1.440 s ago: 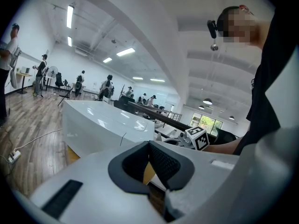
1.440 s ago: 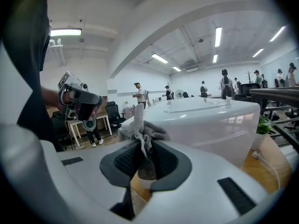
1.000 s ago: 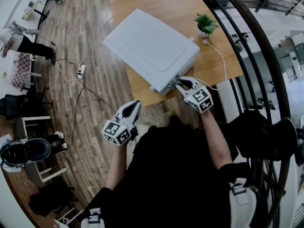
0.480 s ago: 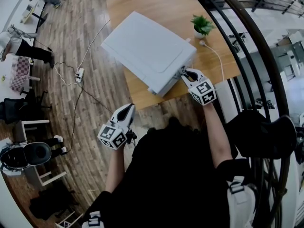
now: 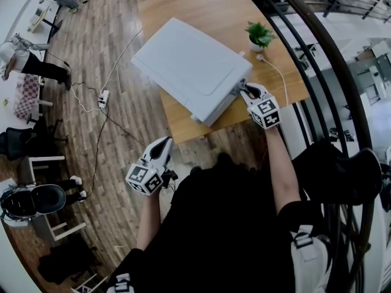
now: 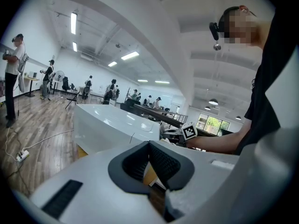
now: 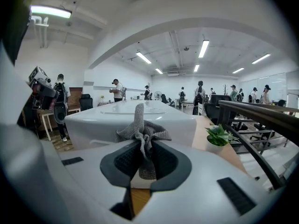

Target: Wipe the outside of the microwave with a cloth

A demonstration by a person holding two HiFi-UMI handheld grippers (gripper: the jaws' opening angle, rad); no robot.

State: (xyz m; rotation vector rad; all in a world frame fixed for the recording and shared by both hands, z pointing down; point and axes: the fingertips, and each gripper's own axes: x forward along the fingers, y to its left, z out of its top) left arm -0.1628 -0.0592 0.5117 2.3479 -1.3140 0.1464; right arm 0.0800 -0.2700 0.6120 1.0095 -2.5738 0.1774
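Grey knit cloth is the thing to watch, though the head view hardly shows it: the right gripper (image 5: 247,90) sits at the microwave's (image 5: 186,66) near right corner, its own body covering the tips, so contact with the shell can't be read here. The left gripper (image 5: 160,148) hangs well off the microwave's near side, out over the floor. From the left gripper view, the left gripper (image 6: 150,164) has its jaws drawn together with nothing between them; the microwave (image 6: 107,125) shows as a glossy white box ahead, and the right gripper (image 6: 188,130) peeks out past its right end, tips cut off. Over to the right gripper view: the right gripper (image 7: 145,160) is clamped on the cloth (image 7: 140,125), pinched at a bunched fold so a loose tuft stands beyond the tips, right before the microwave's (image 7: 93,129) near wall. That cloth looks light, limp and soft, best gripped at the bunch; the smooth, rigid shell should let it slide easily. Whether the tuft touches the wall, I can't tell.
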